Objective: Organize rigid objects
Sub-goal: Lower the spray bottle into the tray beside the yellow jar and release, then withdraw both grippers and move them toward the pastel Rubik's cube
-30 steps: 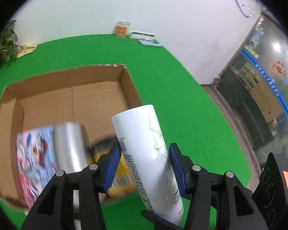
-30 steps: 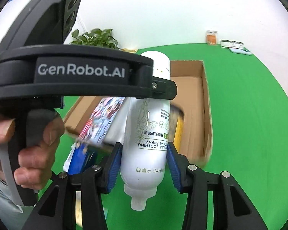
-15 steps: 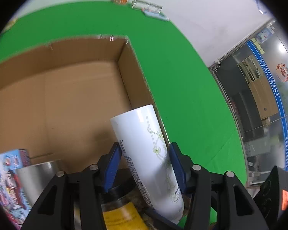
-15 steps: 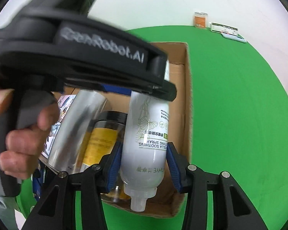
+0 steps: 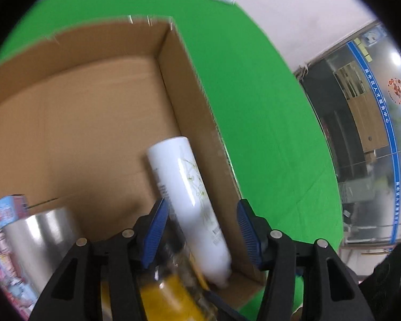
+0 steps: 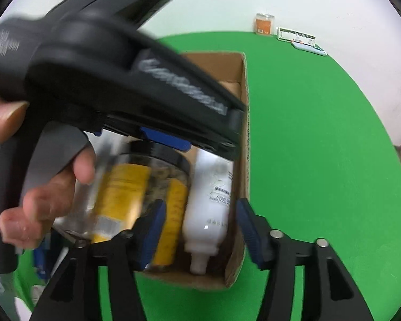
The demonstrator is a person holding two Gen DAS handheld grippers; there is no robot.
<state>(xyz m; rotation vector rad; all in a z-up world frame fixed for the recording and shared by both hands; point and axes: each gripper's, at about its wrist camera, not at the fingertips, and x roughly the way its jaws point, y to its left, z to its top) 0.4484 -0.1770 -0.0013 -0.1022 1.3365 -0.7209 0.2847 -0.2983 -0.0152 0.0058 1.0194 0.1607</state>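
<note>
A green cloth (image 6: 320,147) spreads ahead and to the right of the claws, reaching a white wall (image 6: 227,0). Where cloth meets wall, far ahead, stand a small orange container (image 6: 264,24) and a flat white-and-green box (image 6: 296,36). Far right of the left claw, a glass partition (image 5: 366,123) with a blue stripe.

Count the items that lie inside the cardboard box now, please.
4 visible: white spray bottle against the box's right wall, yellow-labelled jar beside it, silver can, then colourful packet leftmost. Others may be hidden.
</note>
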